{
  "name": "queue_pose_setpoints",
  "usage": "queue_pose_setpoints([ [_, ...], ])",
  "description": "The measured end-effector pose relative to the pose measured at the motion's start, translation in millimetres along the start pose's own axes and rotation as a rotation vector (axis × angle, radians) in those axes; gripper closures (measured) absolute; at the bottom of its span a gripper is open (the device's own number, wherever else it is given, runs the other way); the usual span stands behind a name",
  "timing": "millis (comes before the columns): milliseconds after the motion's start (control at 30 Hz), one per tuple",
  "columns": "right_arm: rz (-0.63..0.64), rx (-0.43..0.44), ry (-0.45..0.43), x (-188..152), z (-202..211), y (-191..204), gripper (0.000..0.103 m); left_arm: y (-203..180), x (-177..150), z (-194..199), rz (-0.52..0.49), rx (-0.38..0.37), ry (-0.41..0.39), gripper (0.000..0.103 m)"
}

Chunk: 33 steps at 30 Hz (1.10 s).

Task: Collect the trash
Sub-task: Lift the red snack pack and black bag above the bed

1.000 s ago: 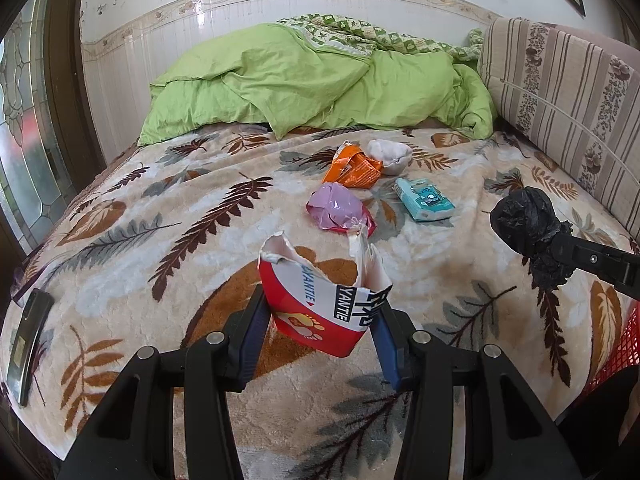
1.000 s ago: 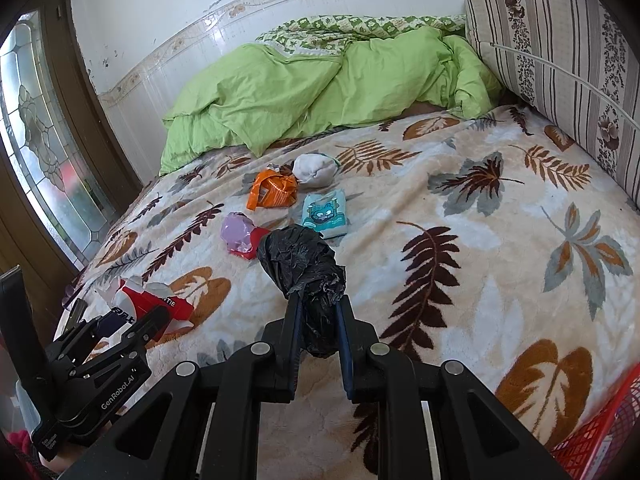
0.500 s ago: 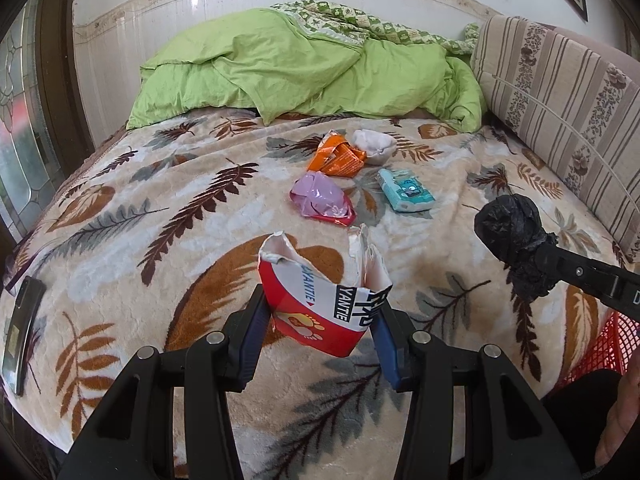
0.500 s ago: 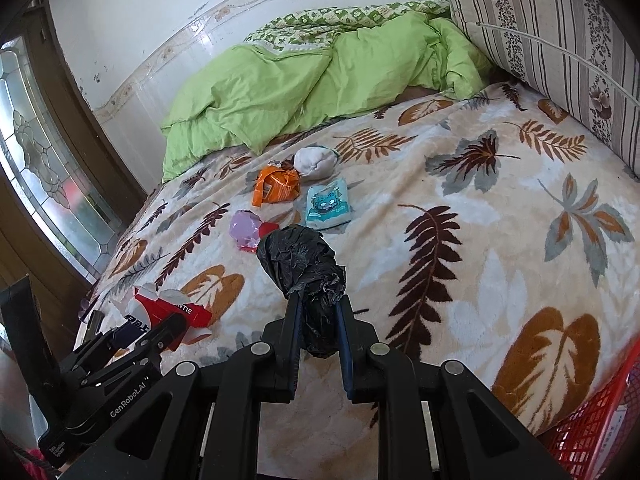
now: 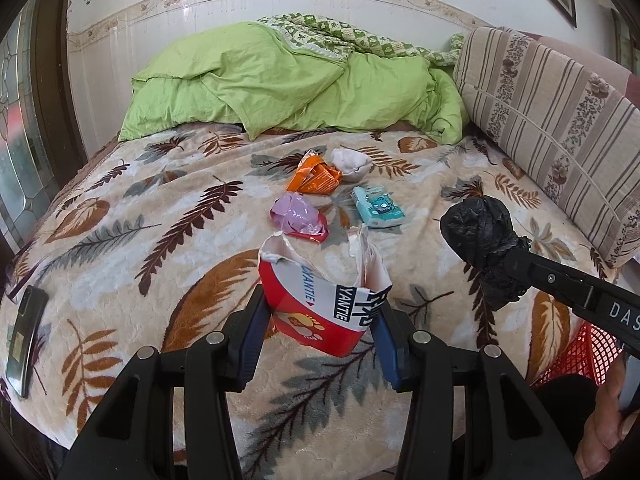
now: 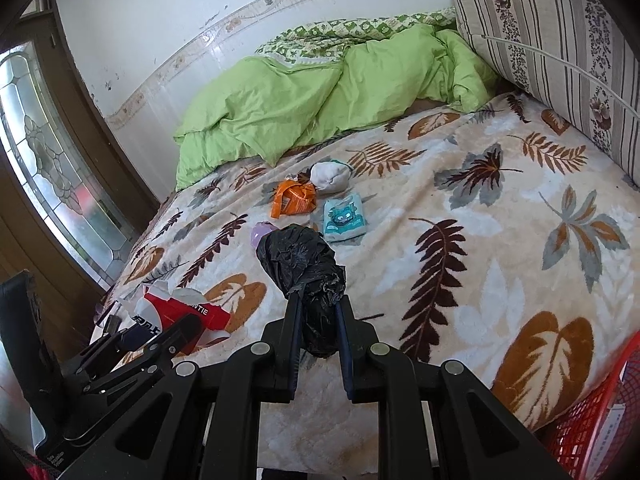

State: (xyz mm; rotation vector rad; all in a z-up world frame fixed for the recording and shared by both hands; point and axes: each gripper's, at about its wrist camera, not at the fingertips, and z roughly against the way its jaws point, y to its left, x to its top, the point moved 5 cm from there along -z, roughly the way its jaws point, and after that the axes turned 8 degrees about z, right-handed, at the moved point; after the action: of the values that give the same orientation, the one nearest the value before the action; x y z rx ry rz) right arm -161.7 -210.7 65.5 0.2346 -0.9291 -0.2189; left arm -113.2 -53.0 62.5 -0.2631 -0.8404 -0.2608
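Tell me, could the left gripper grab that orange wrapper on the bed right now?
Probably not: the left gripper is already shut on a torn red carton, though nothing blocks the way to the orange wrapper.

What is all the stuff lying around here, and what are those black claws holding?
Torn carton: one, red and white, in the left claw.
Crumpled bag: one, black, in the right claw.
Wrapper: one, orange, mid-bed.
Wrapper: one, pink-purple, just nearer than the orange one.
Tissue pack: one, teal, right of the wrappers.
Wad: one, white, beside the orange wrapper.
Phone: one, dark, bed's left edge.
Duvet: one, green, far end.
Basket: one, red mesh, beside the bed.
Left claw: shut on the carton.
Right claw: shut on the bag.
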Motion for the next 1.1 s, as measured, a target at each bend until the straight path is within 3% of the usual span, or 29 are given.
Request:
queue_pose_setpoints([
  [1100,0.003,0.007,-0.028,3.3,17.2,7.3,0.086,-3.1,1.4,11.1,-0.009,0.005,-0.016,0.056],
])
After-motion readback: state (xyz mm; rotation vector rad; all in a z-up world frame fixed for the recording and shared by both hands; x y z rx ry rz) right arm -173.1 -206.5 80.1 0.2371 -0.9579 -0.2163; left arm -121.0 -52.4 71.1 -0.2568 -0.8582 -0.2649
